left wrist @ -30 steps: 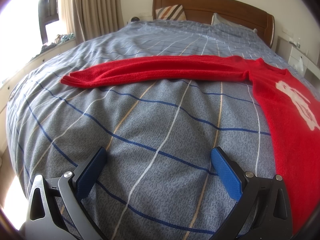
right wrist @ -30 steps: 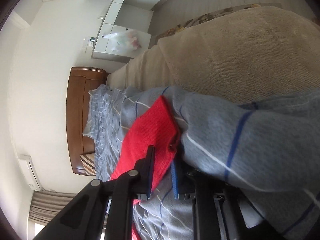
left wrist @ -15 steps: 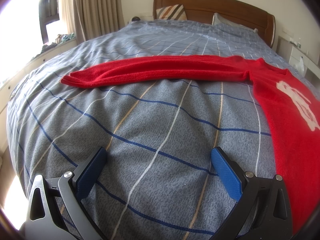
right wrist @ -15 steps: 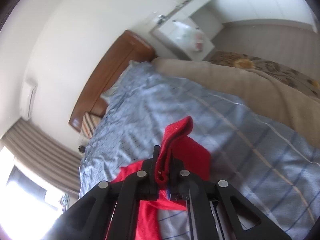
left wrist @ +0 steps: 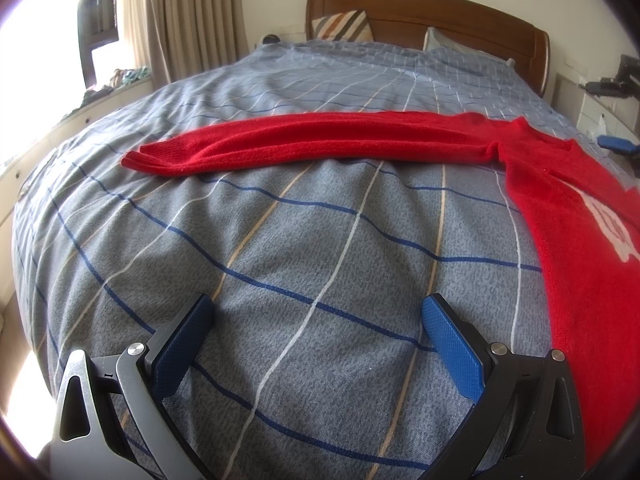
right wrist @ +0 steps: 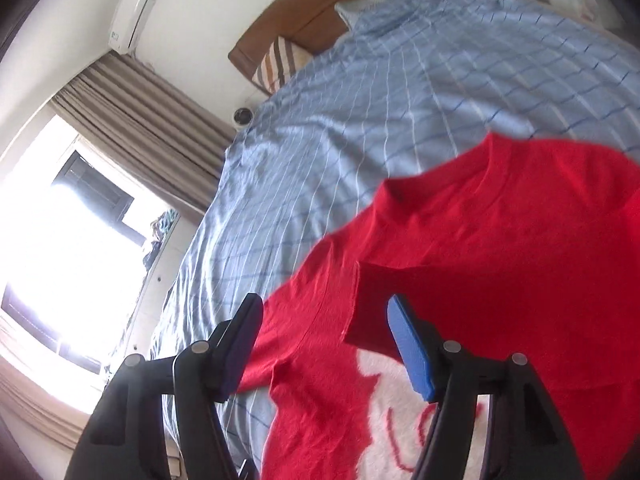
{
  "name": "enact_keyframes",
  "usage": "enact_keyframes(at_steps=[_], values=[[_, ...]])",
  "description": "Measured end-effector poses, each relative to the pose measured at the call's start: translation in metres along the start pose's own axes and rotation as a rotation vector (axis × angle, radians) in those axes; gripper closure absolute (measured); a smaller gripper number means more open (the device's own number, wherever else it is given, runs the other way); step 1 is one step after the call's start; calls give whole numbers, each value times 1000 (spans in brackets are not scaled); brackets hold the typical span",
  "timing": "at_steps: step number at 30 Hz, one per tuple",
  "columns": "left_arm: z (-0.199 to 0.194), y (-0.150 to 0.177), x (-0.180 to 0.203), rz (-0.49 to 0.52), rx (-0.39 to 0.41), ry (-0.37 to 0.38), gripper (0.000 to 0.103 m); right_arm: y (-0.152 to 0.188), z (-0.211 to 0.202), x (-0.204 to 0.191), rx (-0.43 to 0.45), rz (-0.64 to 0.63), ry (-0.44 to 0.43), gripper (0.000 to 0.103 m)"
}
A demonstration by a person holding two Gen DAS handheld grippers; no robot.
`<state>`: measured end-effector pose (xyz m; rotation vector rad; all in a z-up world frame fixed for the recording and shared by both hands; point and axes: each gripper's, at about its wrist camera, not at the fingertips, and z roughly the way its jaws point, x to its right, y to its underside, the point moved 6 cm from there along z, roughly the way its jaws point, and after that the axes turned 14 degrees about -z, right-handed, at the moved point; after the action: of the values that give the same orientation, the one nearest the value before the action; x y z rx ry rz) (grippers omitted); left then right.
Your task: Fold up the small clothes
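Observation:
A red knitted sweater [left wrist: 568, 208] with a white print lies on the bed. Its left sleeve [left wrist: 304, 144] stretches flat across the duvet to the left. My left gripper [left wrist: 316, 340] is open and empty, low over the duvet in front of that sleeve. In the right wrist view the sweater body [right wrist: 500, 240] fills the lower right, with its other sleeve [right wrist: 460, 292] folded over the chest and the white print [right wrist: 396, 420] below. My right gripper [right wrist: 324, 344] is open just above the folded sleeve's cuff, holding nothing.
The bed has a grey-blue checked duvet [left wrist: 280, 260], a wooden headboard [left wrist: 420, 8] and pillows [left wrist: 344, 28]. Curtains and a bright window [right wrist: 60, 240] stand on the left. A white nightstand [left wrist: 600, 112] is at the right.
My right gripper carried the right sleeve from the bed's edge over the sweater body, then opened and let it go. My left gripper has not moved.

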<state>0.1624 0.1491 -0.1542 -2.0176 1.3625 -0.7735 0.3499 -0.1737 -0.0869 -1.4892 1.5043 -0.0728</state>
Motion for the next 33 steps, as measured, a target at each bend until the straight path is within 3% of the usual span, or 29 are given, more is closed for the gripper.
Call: enact_keyframes(at_steps=[3,6,11,15,17,20,25,28,33], values=[[0,0,1,0,1,-1,0,31,7,-11,-40,-58,-20,37],[0,0,0,0,0,-1,0,57,-25,-6,-24,-174,52,37],[0,1,1,1,2,-2,0,96,-113,46,25,-317,313,31],[1,-1,0,0,5,-1,0,126,-190,110,83,-310,569,30],[0,-2,0,-3,9,-3,0,140,-223,139,105,-295,698,24],[1,-4,0,-4,12,-4,0,153,-252,175,104,-269,813,24],[1,-4,0,-2,12,-4,0,171,-258,206,89,-200,819,19],[1,-3,0,-3,11,-3,0,173,-245,206,73,-231,840,13],[2,-4,-1,-4,12,-3,0,176,-244,206,105,-230,829,13]])
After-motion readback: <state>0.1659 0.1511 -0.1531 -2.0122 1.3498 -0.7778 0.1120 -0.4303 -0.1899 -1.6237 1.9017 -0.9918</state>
